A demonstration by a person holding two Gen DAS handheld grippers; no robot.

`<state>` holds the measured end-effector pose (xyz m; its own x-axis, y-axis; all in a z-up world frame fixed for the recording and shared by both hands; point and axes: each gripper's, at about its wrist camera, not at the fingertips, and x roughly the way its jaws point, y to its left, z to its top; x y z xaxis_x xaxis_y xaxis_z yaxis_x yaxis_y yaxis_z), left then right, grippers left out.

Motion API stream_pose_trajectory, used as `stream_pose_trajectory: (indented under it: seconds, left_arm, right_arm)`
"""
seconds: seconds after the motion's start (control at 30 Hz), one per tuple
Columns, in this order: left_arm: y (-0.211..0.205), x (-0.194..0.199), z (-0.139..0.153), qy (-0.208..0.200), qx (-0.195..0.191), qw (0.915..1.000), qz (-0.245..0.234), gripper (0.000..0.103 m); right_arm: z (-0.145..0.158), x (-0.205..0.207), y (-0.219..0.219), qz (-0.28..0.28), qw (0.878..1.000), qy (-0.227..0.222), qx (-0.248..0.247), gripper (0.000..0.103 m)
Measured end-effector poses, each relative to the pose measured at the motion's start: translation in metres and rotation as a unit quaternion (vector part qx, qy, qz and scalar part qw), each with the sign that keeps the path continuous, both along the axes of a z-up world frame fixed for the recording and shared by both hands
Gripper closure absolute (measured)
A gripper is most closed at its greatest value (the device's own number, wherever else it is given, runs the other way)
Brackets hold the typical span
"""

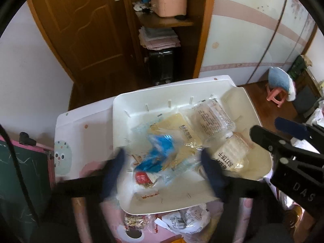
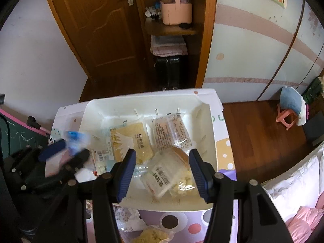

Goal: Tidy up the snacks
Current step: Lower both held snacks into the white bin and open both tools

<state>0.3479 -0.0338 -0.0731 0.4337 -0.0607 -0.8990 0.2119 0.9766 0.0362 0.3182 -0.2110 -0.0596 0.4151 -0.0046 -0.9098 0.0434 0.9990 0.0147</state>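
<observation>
Both grippers over the snack tray, a blue packet between the spread left fingers

The left gripper (image 1: 162,168) stands wide, its pads clear of the blue-wrapped snack (image 1: 160,151) lying between them in the white tray (image 1: 121,109); the right gripper (image 2: 163,174) hangs parted and empty above a bread packet (image 2: 162,178); to do this well I would lift the left hand straight up, not dragging the wrapper, and lay later packets flat beside the yellow cake packet (image 2: 131,139); more snacks (image 1: 178,220) wait on the patterned table (image 1: 66,125); beyond, a wooden door (image 1: 85,30), a pink stool (image 2: 285,117).
</observation>
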Motion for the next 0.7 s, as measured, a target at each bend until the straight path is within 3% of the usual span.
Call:
stream_pose_trajectory:
  seconds: [0.37,0.7]
  left_arm:
    - [0.013,-0.002,0.000,-0.005,0.001,0.9999,0.014,0.018]
    - [0.019,-0.017,0.015,-0.019,0.002,0.9995,0.024,0.018]
  right_arm:
    - [-0.008,-0.003,-0.006,-0.016,1.000,0.012,0.017,0.045]
    - [0.002,-0.014,-0.005,-0.011,1.000,0.003,0.020,0.045]
